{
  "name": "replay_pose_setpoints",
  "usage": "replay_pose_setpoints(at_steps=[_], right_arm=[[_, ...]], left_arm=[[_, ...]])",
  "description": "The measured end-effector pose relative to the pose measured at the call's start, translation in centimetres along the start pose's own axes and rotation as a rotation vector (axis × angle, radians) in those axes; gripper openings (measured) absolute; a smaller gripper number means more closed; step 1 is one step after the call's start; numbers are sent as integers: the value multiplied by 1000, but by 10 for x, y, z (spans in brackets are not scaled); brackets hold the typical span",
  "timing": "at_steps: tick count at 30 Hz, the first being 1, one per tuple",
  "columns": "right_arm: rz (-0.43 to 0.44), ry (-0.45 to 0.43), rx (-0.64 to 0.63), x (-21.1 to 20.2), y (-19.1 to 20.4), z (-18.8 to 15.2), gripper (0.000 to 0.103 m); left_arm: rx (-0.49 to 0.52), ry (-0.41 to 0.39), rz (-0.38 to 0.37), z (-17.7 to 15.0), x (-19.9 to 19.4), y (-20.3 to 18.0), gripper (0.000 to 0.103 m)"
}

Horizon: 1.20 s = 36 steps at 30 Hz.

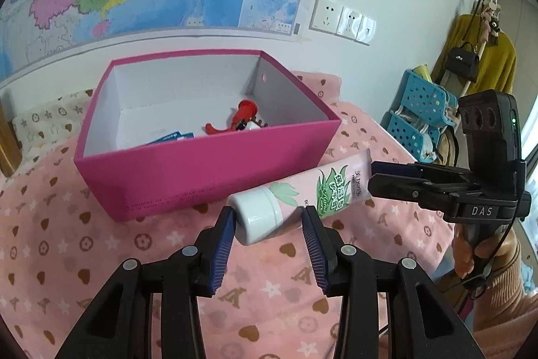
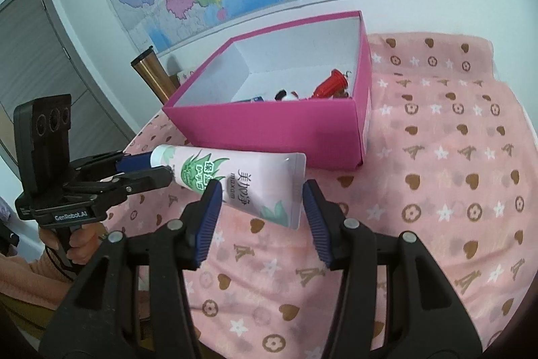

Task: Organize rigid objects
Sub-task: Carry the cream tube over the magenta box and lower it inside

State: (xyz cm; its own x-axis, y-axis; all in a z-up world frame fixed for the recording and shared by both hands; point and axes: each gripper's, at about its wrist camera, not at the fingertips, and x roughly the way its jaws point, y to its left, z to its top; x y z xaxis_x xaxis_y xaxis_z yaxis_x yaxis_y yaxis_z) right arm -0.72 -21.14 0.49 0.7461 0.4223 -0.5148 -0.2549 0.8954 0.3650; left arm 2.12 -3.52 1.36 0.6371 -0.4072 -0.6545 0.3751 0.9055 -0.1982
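Left wrist view first: the pink fleece cloth printed with hearts and stars (image 1: 84, 241) lies open on the near left. Its right edge drops off just before the blue perforated plastic baskets (image 1: 417, 110). The open-topped magenta cardboard box with a white inside (image 1: 201, 170) stands in the middle, its near wall just behind the load. And here's the load, a pale pink plastic hand-cream tube with green leaf print and a white screw cap (image 1: 302, 194). It lies crosswise in front of the box, carried at both ends! The left gripper (image 1: 267, 212) has its jaws pinching the cap end, and the right gripper (image 1: 371, 175) comes in from the right, jaws nipping the flat tail. Inside the box, toward its right wall, there's a red plastic toy piece (image 1: 247, 110) and a blue card (image 1: 171, 137). Over to the right wrist view: plenty of bare cloth to the right of the box, all the way to the far edge by the wall. On the left the cloth ends near a copper-coloured cylinder (image 2: 151, 73). The tube's crimped tail sits edgewise between the blue pads, and the tube looks clear of the cloth.
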Motion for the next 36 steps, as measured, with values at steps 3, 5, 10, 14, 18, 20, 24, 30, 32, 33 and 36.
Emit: replay_pose_setpoints(at_steps=[3,5,10,14,18,20,24,30,32,33,36], right_arm=[[-4,-10,-10,0,0,6,53],[-6,-16,-13,-1,0,10,53],[-6,-28,-18,-1,-1,17,53],[-5,-38,-20,-2,-2,24,53],[-8,-44,-24,-1,-3,29,53],[-8,-47,-24,-1,-5,31,53],[-11,-51,-24,-1,-6,34,53],[-13,-58,-24,-1,-10,43,53],[-12,-60,-25,0,-10,45,53],[-13,-59,-26,1,-10,46,53],[-14,-61,-28,2,-10,48,53]], left_arm=[[5,-8,3,4,0,1,41],[7,-11,4,7,1,1,41],[3,-19,2,14,3,4,41],[11,-28,7,19,3,4,42],[18,-35,11,25,6,4,42],[22,-37,13,28,6,3,43],[29,-41,13,33,8,3,43],[29,-47,15,39,10,5,43],[27,-48,17,40,11,6,44],[27,-48,17,41,12,6,44],[28,-50,21,45,13,8,44]])
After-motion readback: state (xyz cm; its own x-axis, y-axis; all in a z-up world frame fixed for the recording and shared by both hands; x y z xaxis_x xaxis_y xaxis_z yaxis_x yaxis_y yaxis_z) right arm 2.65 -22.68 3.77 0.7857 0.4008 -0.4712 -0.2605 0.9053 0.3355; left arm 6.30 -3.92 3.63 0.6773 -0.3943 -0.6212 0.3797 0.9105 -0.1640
